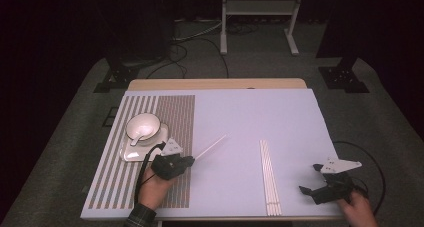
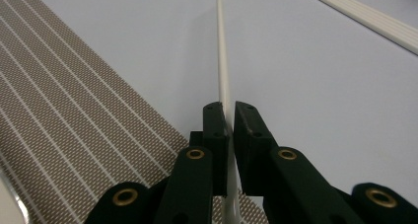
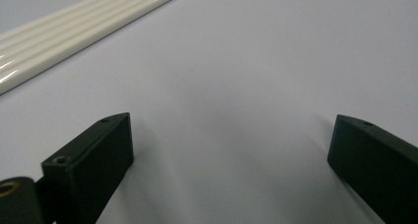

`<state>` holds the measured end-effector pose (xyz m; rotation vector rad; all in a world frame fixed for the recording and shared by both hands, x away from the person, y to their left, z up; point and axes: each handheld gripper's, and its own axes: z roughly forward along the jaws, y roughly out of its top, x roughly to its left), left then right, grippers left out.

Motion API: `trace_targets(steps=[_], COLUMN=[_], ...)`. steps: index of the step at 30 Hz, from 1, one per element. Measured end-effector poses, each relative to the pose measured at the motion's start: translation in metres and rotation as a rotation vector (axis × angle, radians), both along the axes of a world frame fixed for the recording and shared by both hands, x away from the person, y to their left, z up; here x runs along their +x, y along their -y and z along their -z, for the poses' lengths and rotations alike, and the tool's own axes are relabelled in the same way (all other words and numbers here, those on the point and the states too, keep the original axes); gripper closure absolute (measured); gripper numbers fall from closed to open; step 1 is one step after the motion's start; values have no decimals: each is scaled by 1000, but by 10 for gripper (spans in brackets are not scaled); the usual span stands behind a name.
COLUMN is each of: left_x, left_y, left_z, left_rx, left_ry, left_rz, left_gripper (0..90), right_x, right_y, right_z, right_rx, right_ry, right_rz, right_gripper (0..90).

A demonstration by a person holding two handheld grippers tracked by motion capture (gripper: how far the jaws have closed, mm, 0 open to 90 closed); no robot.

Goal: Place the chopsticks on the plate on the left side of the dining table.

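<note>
the left gripper (image 2: 230,116) is clamped near one end of a thin, stiff, light, glossy chopstick (image 1: 211,147) that slants up just right of the striped mat (image 1: 175,117), likely to slip or pivot unless gripped nearer mid-length, while the right gripper (image 1: 314,179) gapes wide, holding nothing.

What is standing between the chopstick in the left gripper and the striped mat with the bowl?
Nothing visible does. The left gripper, shut on the chopstick, is already at the right edge of the striped mat. The bowl stands further left on it.
</note>
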<state>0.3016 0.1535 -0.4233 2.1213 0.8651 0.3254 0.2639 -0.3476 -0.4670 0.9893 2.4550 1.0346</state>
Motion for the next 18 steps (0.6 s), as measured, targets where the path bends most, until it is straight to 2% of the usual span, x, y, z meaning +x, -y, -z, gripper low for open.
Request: trace_targets(steps=[18], left_x=[-2], left_y=[-36], left_z=[-3], left_rx=[-12], left_ry=[4], left_rz=[-66], left_gripper=[840], right_x=[0], right_y=[0], right_z=[0], right_rx=[0], right_ry=[0], right_rz=[0], right_gripper=[22])
